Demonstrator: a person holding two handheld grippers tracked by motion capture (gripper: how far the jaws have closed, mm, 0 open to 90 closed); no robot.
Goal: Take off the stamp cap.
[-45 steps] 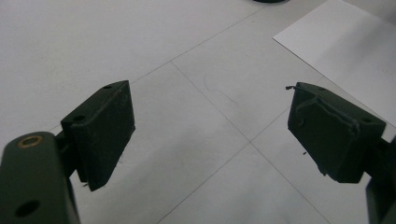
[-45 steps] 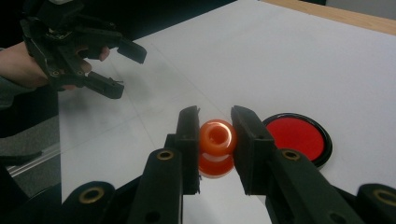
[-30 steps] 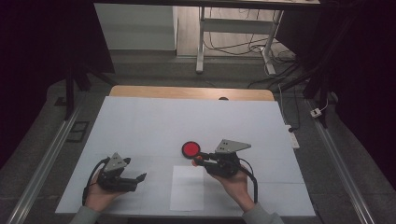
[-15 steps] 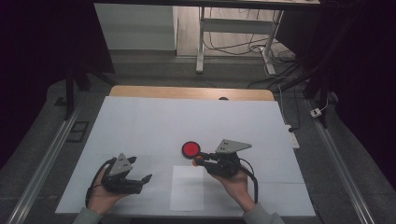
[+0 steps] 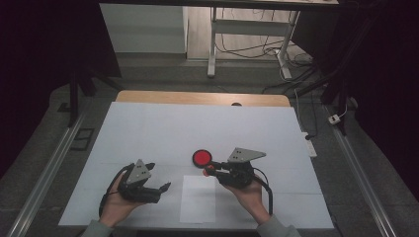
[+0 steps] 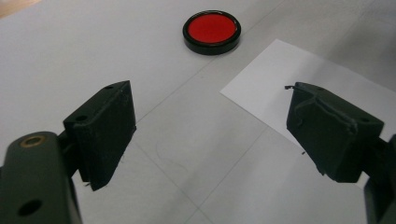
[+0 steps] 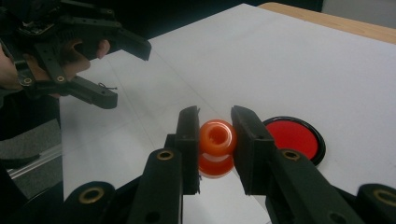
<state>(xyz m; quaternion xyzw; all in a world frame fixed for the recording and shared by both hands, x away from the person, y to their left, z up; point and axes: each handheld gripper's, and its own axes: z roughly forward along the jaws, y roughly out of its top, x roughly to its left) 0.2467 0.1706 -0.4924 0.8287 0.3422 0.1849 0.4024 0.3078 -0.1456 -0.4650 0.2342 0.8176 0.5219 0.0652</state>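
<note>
Orange piece (image 7: 217,148) partly hidden by jaws.

Orange spool (image 7: 217,140) beside red disc (image 7: 294,136)

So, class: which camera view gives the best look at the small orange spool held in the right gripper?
The right gripper view: the orange spool sits close up, clamped between the jaws of the right gripper, its hollow end facing the camera. The high view shows it as a tiny spot beside the red disc.
</note>
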